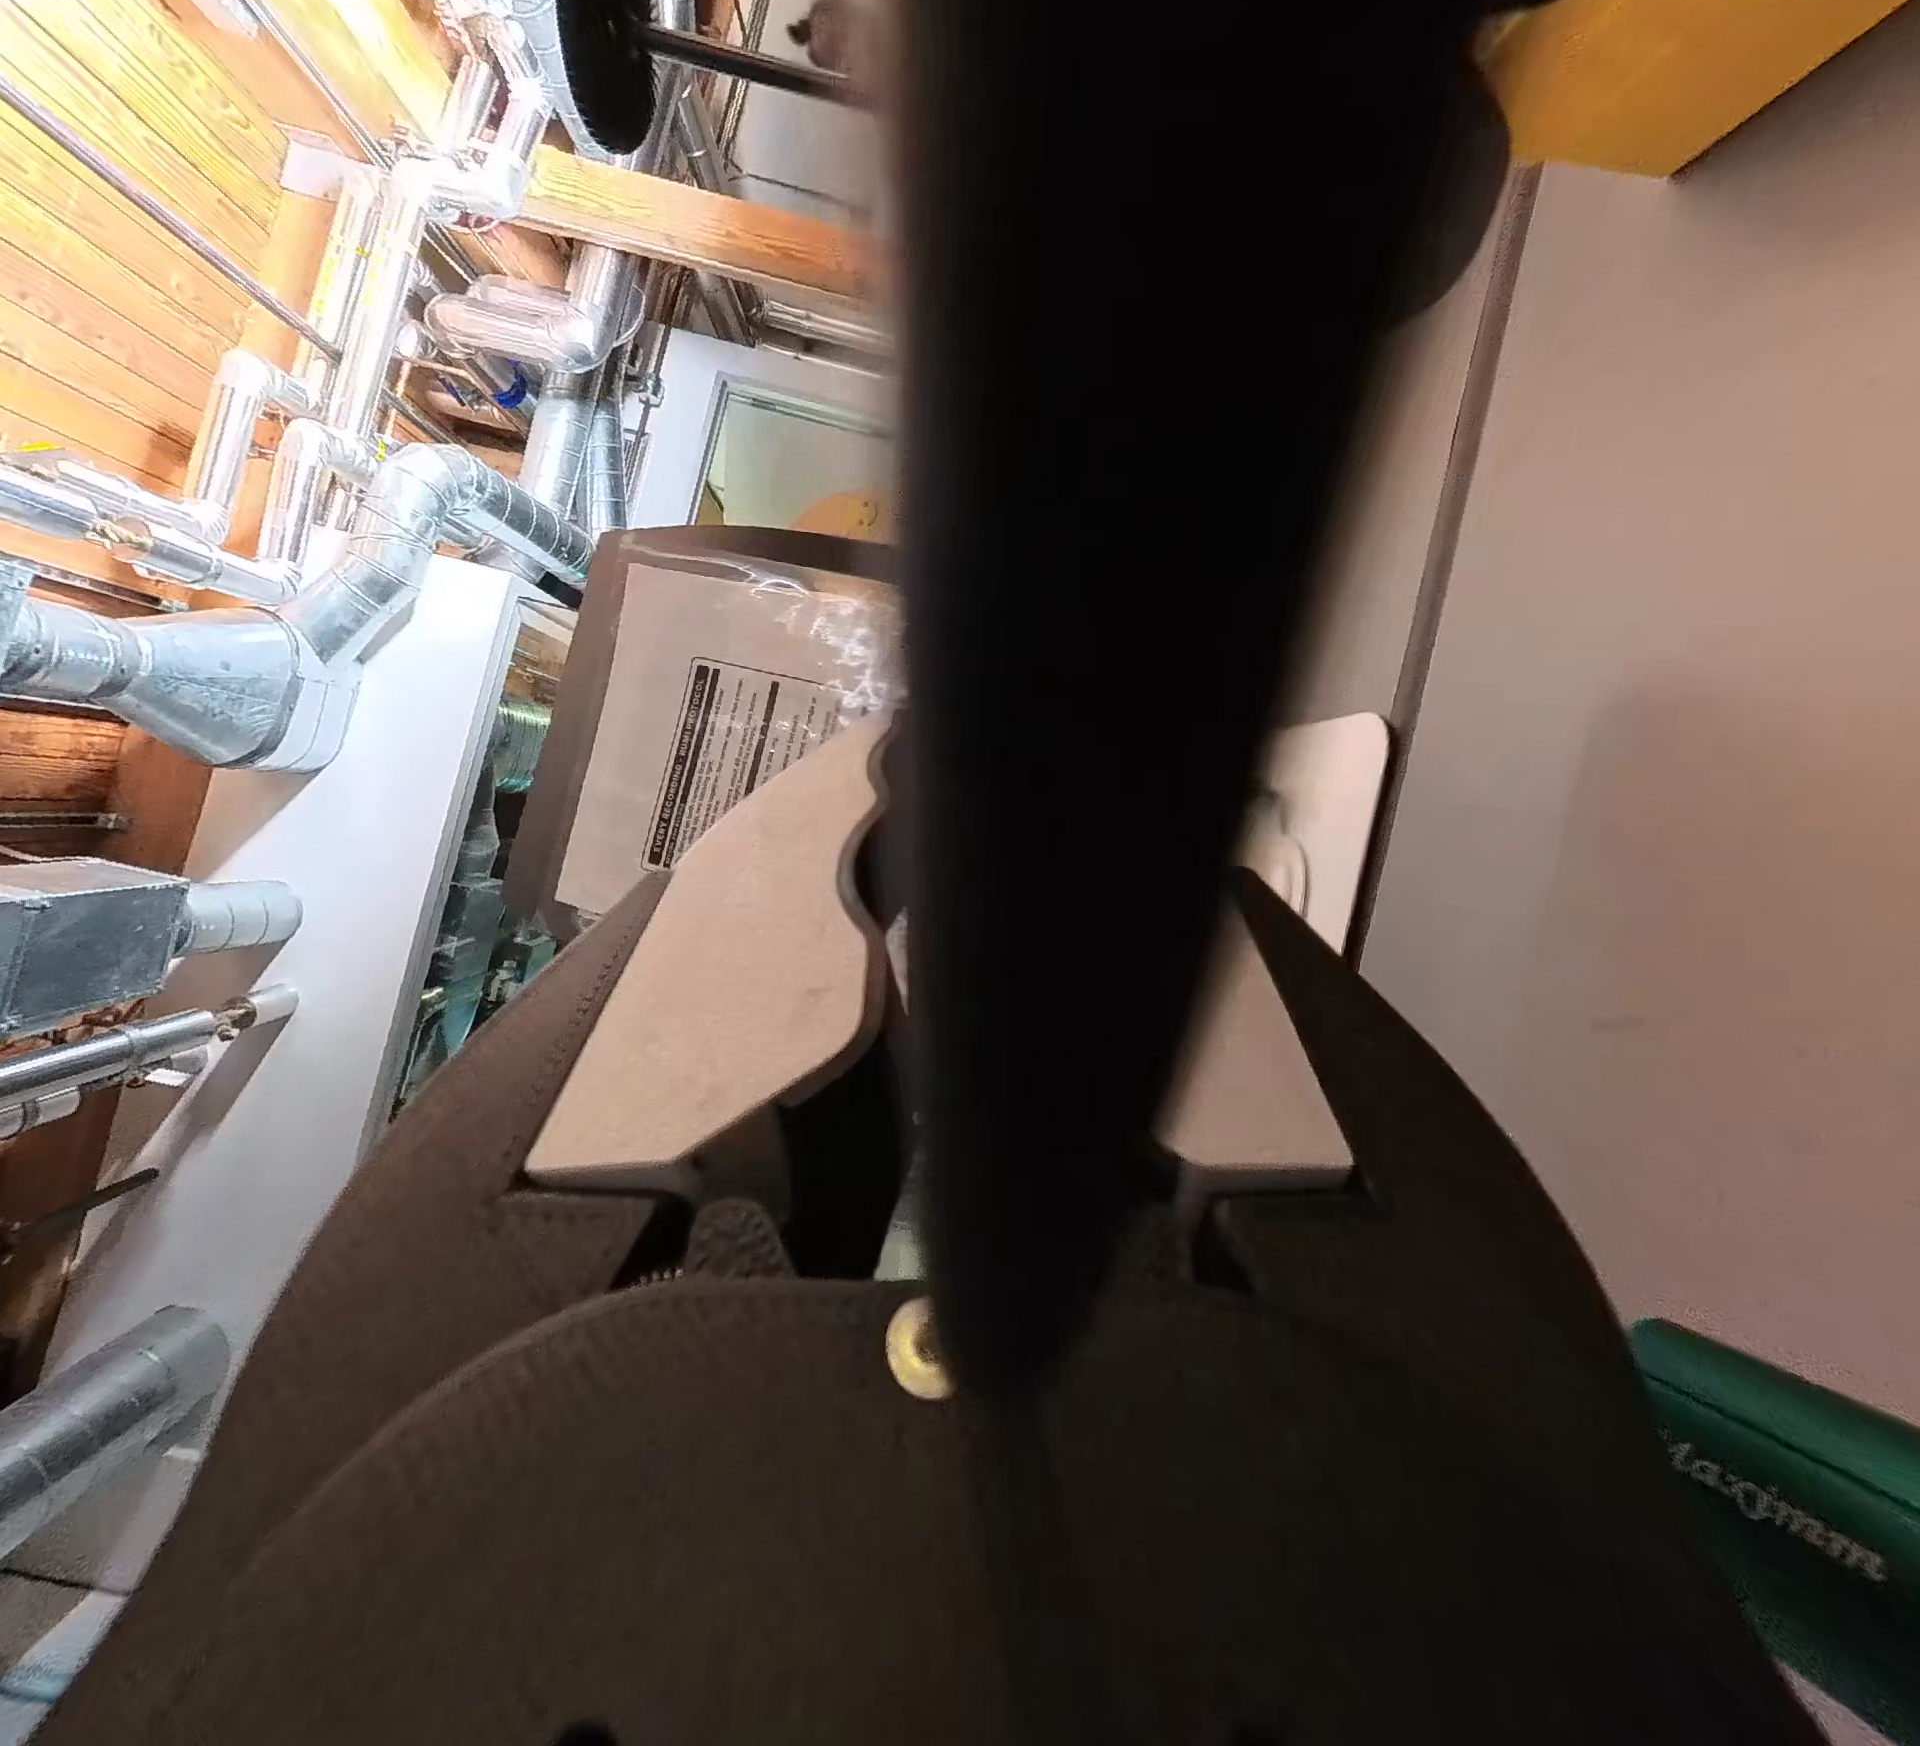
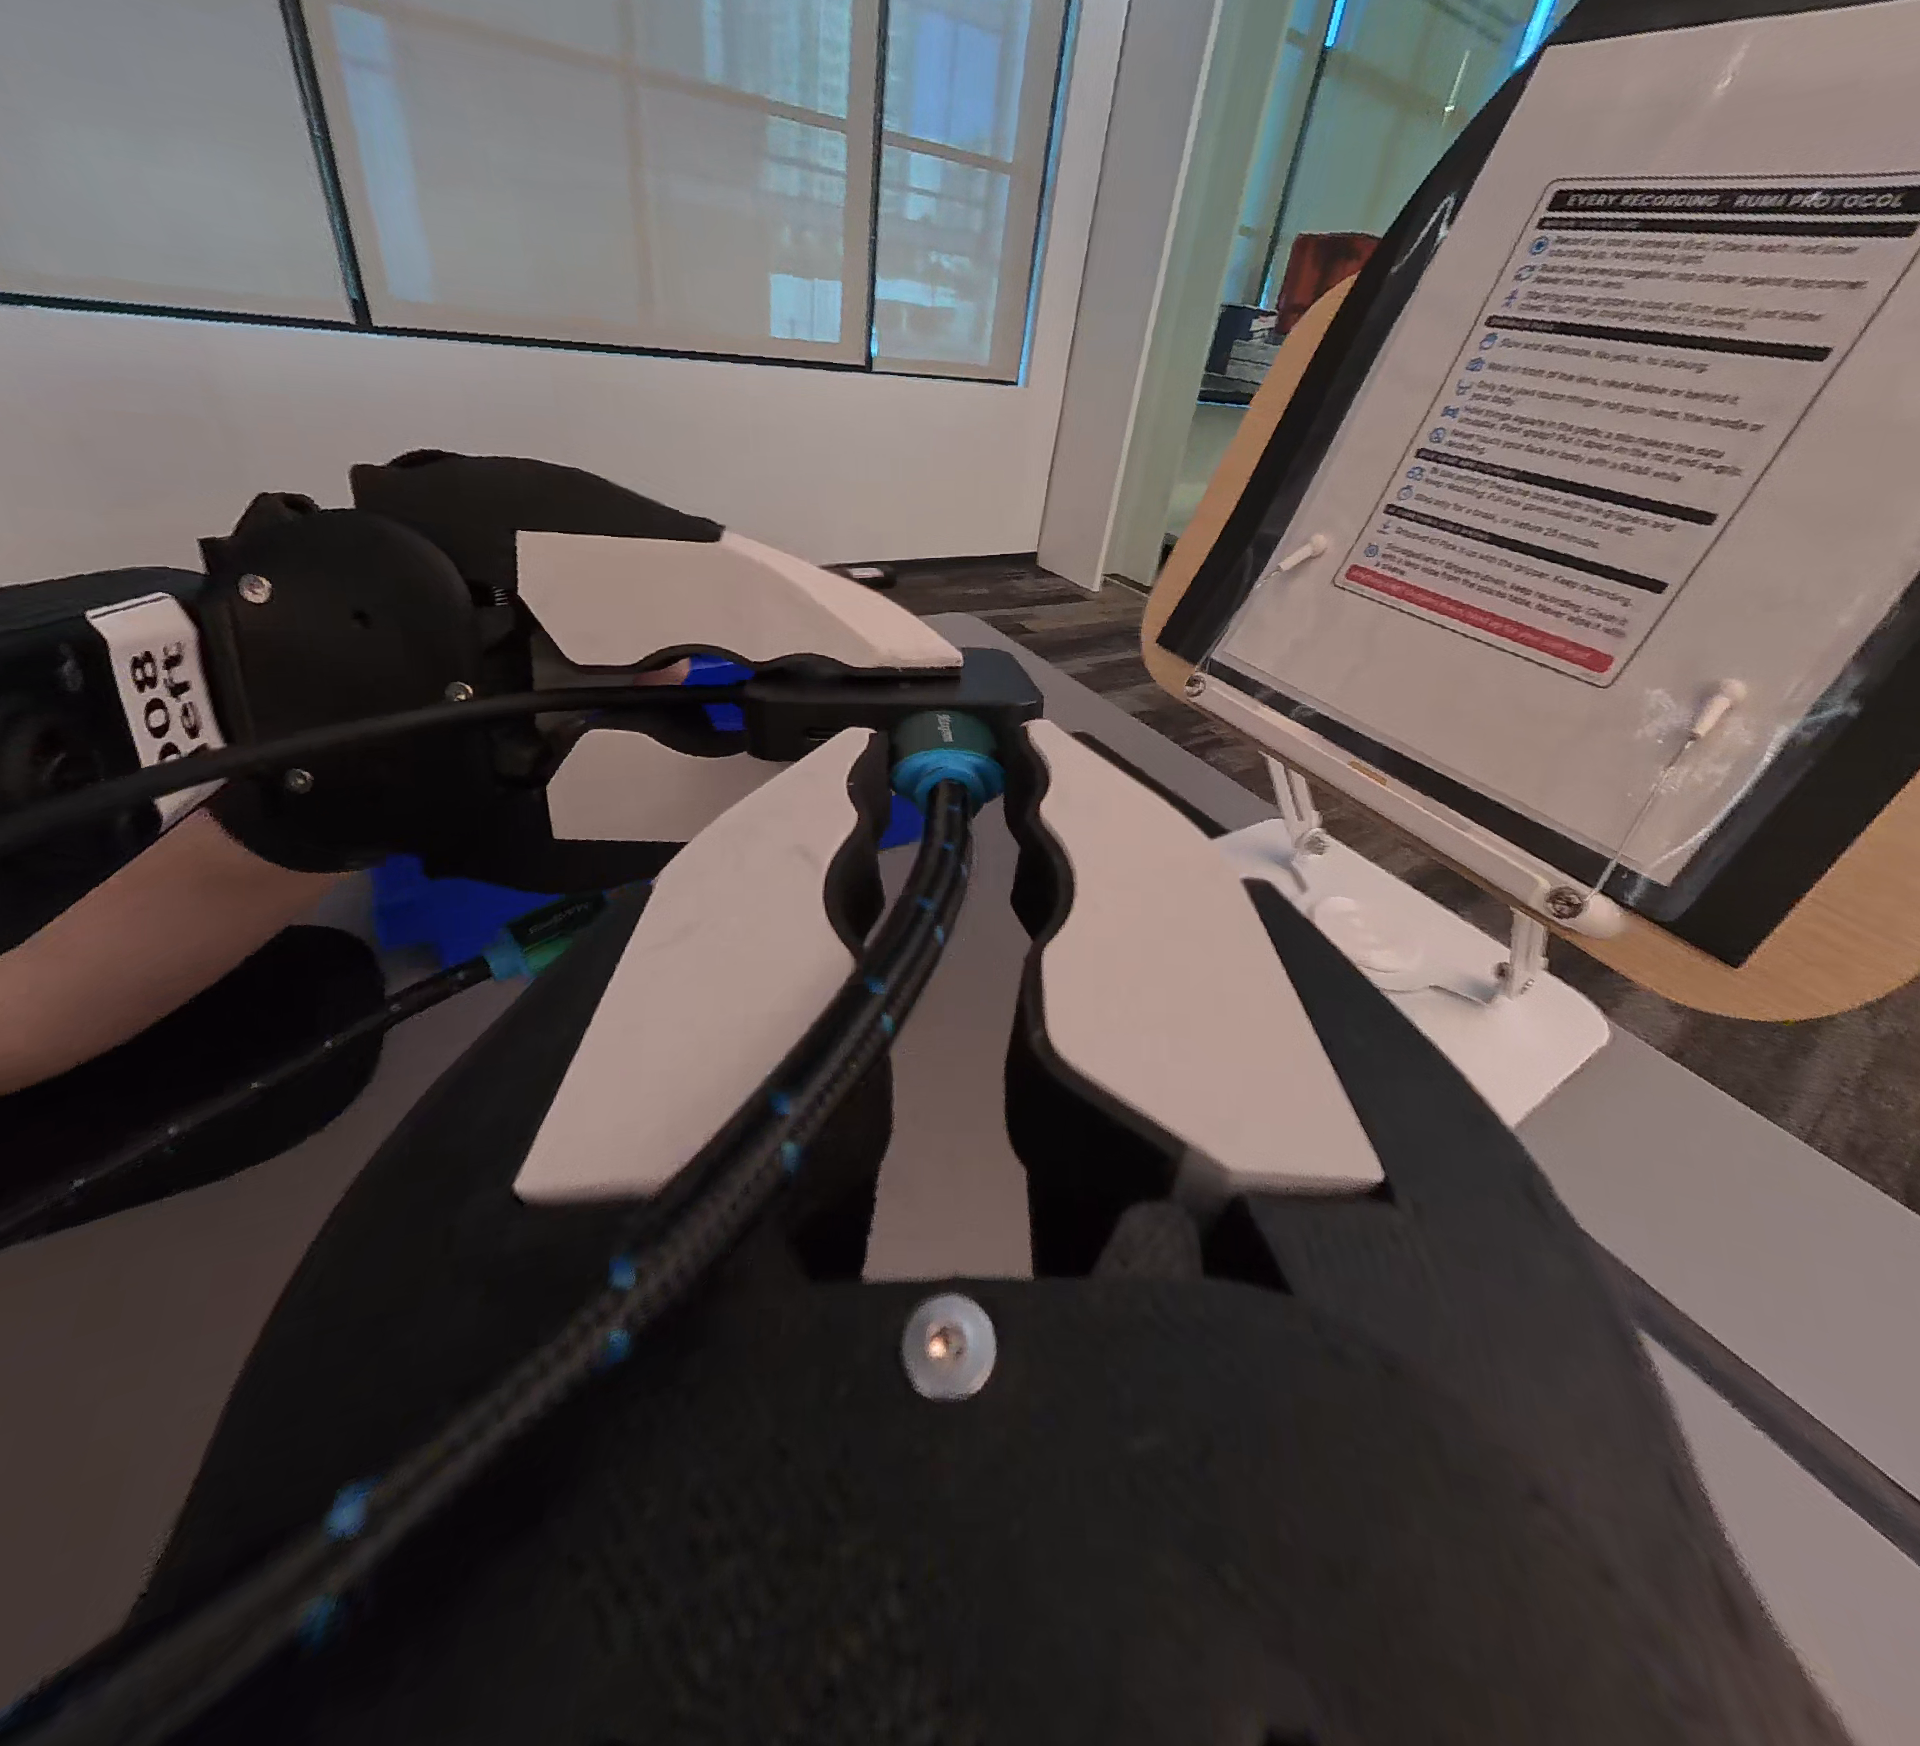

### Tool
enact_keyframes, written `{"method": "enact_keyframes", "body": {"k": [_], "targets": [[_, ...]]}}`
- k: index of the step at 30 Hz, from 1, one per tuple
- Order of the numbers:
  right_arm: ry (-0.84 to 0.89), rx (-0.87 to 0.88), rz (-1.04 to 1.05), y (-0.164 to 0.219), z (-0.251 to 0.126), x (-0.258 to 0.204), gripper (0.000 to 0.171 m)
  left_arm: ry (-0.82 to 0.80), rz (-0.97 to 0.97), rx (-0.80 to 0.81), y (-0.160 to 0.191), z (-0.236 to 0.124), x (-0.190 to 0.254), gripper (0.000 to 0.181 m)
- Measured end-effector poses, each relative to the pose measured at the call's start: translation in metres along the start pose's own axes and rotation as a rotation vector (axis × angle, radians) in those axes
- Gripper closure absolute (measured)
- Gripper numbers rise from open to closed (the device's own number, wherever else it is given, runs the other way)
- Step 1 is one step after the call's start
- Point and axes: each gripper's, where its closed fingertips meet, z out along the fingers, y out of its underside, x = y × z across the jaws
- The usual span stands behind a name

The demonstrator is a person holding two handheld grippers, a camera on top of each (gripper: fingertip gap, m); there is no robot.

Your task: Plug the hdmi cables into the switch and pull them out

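switch (image 2: 894, 694) clamped by left hand-held gripper (image 2: 831, 657) above grey table (image 2: 1714, 1166); right hand-held gripper (image 2: 940, 746) parted; windows (image 2: 582, 86) behind.

A large gridded window (image 2: 623, 86) fills the white wall (image 2: 520, 449) above dark patterned carpet (image 2: 1122, 647), daylight coming through.
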Motion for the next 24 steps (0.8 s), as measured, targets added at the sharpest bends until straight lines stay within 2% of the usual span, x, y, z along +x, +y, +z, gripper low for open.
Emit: {"method": "enact_keyframes", "body": {"k": [6,9,11,13,24], "targets": [[-0.097,0.018,0.124,0.0012,-0.0032,0.003,0.148,0.004,-0.015,-0.006,-0.0028,0.0021,0.0021,0.167],[-0.052,0.001,0.101,0.0042,-0.0013,0.0051,0.148,0.011,-0.023,-0.016,0.0,0.0042,0.0044,0.02],[-0.015,-0.01,0.053,0.0038,-0.0005,0.0047,0.148,0.01,-0.024,-0.015,0.0008,0.0042,0.0039,0.024],[-0.008,-0.009,0.038,0.0019,-0.0008,0.0037,0.148,0.01,-0.03,-0.013,0.0001,0.0034,0.0023,0.017],[-0.099,0.005,0.103,0.0061,-0.0013,0.0051,0.148,0.032,-0.013,-0.024,-0.0008,0.0036,0.0065,0.015]]}}
